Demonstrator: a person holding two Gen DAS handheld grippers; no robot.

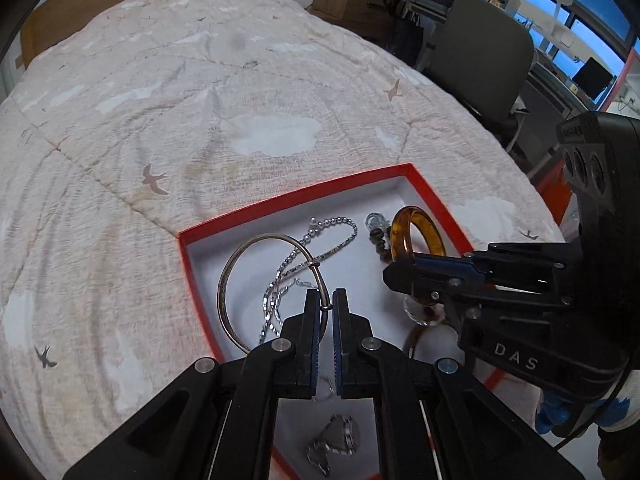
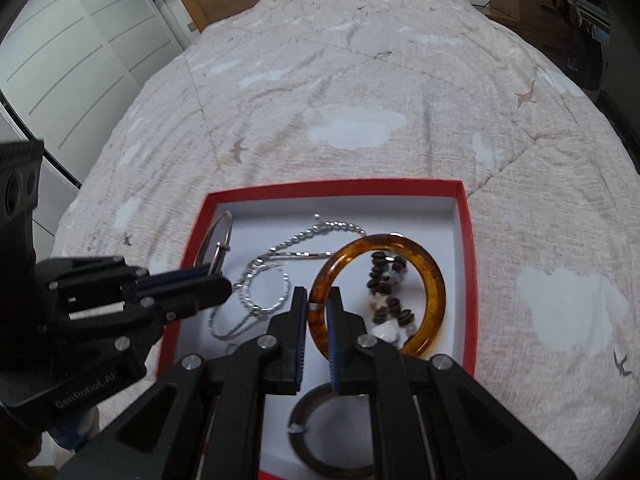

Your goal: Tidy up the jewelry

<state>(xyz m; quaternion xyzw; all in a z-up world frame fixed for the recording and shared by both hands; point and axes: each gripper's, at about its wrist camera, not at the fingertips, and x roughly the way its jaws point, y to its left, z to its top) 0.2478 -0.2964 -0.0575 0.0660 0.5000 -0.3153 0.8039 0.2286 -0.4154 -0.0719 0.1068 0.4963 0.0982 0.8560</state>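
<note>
Both grippers are carrying a piece over the red box (image 2: 468,240) on the quilt: the left gripper (image 1: 326,306) is nipped shut on the thin silver bangle (image 1: 240,276), the right gripper (image 2: 318,304) clamped on the amber bangle's (image 2: 420,256) near rim. Each ring hangs forward of its fingers, above the box's white floor, over the silver chain (image 2: 280,256) and bead string (image 2: 386,288). Next move, as I judge it: lower each onto a bare patch of the box and open, clear of the chain.

A: The box (image 2: 468,240) is showing a red rim and white inside. The bangle (image 2: 436,280) is glowing amber.

B: The quilt (image 1: 200,120) is looking pale pink, carrying white clouds and brown birds.
</note>
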